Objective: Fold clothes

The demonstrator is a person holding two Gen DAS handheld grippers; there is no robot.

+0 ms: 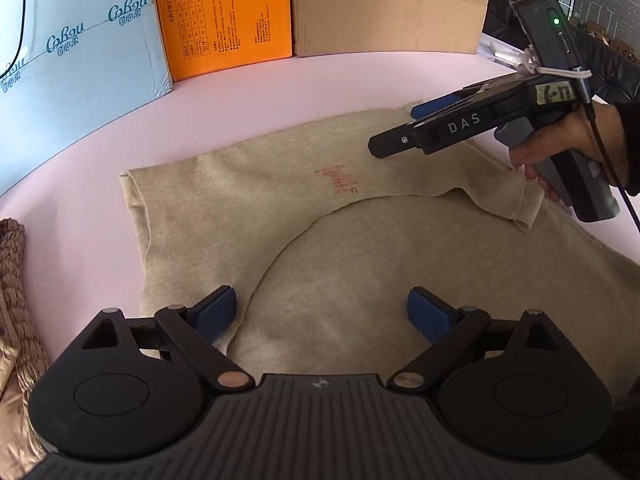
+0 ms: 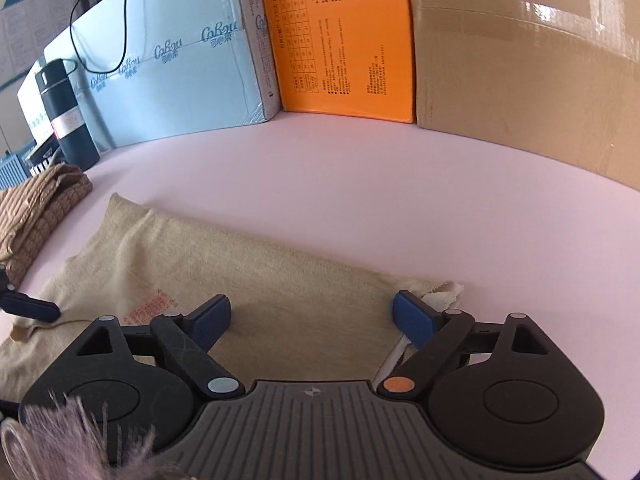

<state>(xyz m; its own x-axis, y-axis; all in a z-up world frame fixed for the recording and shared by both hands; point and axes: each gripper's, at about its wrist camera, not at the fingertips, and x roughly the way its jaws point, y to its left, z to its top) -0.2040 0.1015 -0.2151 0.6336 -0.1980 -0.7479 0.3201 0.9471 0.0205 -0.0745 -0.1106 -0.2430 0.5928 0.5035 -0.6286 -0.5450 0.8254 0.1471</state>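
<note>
- We found the beige top (image 1: 320, 240) lying flat on the pale pink table (image 1: 280, 92), its scooped neckline curving across the middle and a small red print just beyond that curve.
- Our left gripper (image 1: 320, 312) hung low over the near part of the garment with its jaws spread wide and nothing between them; the left blue pad (image 1: 216, 312) sat close by the neckline edge, though we could not tell whether it touched.
- Our right gripper (image 2: 312, 316) was likewise wide and empty, poised over the cloth near its far right corner (image 2: 444, 292), where a frayed, paler bit of fabric stuck out.
- In the left wrist view the garment's long axis ran left to right, from the folded strap end (image 1: 132, 184) to the strap (image 1: 520, 208) under the right hand (image 1: 572, 148).
- We judged the right gripper nearer that right corner and the left nearer the neckline, so each would likely take its own side.
- A brown patterned garment (image 2: 44, 208) lay well to the left, apart from the work.
</note>
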